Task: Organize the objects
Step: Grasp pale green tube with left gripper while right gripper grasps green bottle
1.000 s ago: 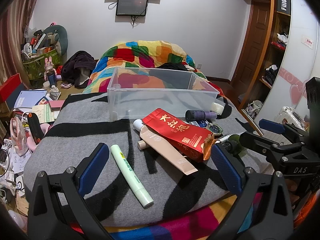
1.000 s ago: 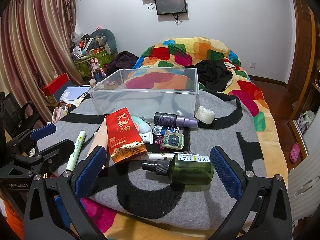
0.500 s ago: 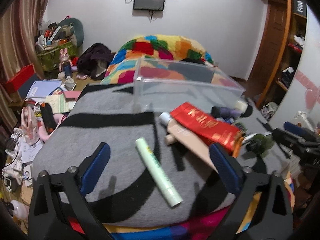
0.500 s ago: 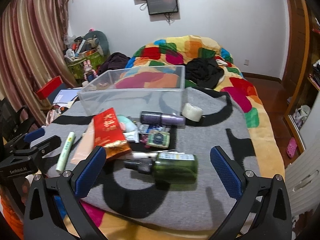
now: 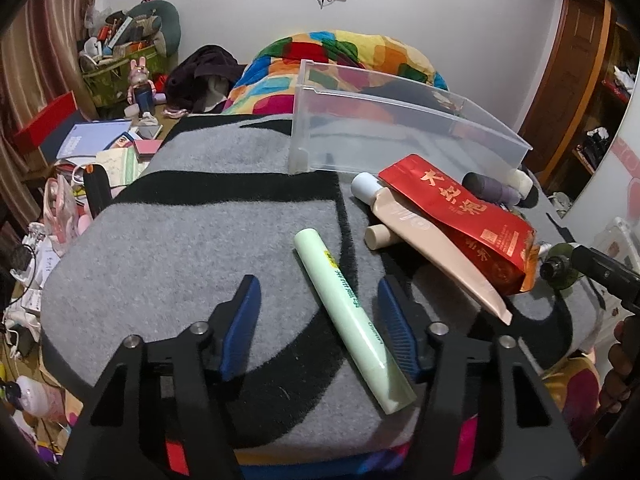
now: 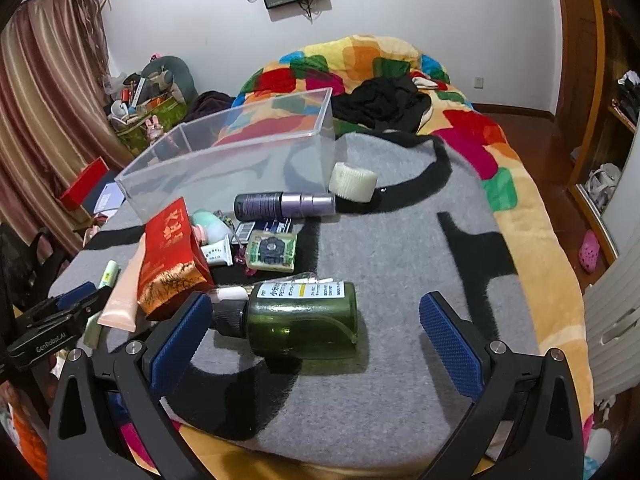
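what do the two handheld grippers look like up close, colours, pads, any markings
Both the left gripper and the right gripper have matte black angular frames with silver screw heads, and each finger carries a blue textured pad. Seen from the right wrist view, the left gripper's body bears white "GenRobot.AI" lettering.

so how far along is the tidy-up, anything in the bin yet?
Done: nothing; the clear bin looks empty. In hand: the left gripper has just been closing around the green tube, pads not yet touching it; the open right gripper straddles the green bottle. Left: both of those, the red pouch, beige tube, purple bottle and small clutter.
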A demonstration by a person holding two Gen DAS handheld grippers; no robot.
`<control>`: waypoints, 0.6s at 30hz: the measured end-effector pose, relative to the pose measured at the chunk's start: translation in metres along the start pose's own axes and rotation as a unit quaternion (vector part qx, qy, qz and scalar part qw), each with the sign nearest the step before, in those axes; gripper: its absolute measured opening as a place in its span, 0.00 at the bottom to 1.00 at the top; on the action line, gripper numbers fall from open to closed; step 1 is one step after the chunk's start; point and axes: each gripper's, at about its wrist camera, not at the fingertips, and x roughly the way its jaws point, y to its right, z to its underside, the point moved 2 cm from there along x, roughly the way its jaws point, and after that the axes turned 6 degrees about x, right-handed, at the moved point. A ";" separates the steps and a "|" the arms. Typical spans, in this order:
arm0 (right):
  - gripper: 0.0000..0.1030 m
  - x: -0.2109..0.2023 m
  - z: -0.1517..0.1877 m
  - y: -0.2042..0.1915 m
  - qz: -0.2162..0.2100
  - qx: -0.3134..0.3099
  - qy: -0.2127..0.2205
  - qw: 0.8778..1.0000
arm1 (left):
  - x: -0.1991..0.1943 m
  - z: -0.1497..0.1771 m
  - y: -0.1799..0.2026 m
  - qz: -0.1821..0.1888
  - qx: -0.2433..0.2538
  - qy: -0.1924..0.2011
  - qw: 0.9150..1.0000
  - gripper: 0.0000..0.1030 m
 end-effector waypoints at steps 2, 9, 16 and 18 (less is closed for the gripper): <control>0.95 0.002 0.001 0.000 -0.002 -0.001 -0.002 1.000 | 0.000 0.000 0.001 -0.003 0.005 0.002 1.000 0.45; 0.68 0.004 0.001 0.000 -0.019 -0.002 -0.010 1.000 | 0.002 -0.002 0.005 0.015 0.024 0.009 1.000 0.20; 0.57 -0.001 0.001 -0.008 -0.003 -0.029 0.010 1.000 | 0.004 -0.007 0.005 0.014 0.028 0.007 0.999 0.14; 0.57 -0.004 -0.002 -0.007 -0.005 -0.026 0.015 1.000 | 0.003 -0.009 0.003 0.016 0.024 0.009 1.000 0.14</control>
